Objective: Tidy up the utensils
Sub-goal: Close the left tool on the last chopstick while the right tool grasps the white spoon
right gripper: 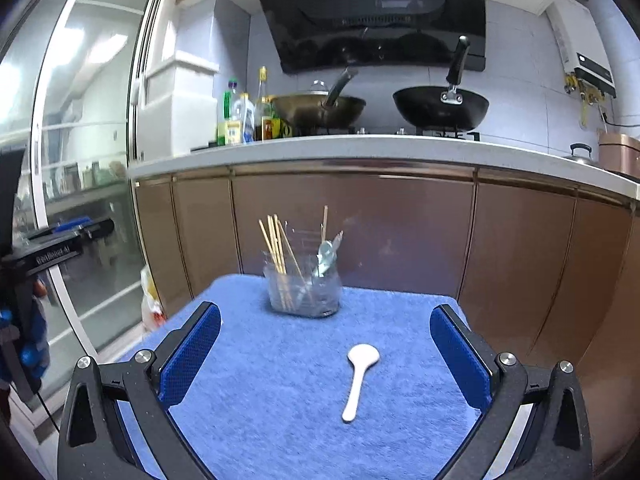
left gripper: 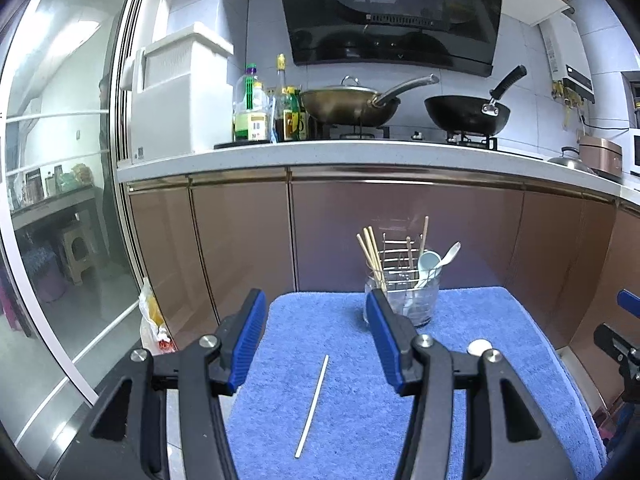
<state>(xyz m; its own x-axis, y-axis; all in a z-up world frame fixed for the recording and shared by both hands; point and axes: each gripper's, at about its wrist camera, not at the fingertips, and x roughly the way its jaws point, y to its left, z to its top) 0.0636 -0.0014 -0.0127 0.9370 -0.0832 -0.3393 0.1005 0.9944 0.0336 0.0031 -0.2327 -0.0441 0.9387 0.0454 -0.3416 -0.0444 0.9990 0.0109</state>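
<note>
We hold the left gripper point(left gripper: 316, 304) open and empty above the blue towel point(left gripper: 500, 340); a single white chopstick point(left gripper: 312, 405) lies flat between and below its fingers. We hold the right gripper point(right gripper: 326, 324) fully open and empty, with the white spoon point(right gripper: 359, 380) flat on the towel between its fingers, nearer than the clear utensil holder point(right gripper: 304, 292).

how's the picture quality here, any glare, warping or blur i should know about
Left wrist view: heavy fisheye bend in the countertop, glare on the glass door, but the chopstick on the blue towel is sharp. Right wrist view: same warping and dark corners, slightly softer overall; the utensil cup looks a bit smeared, the white spoon clear.
</note>
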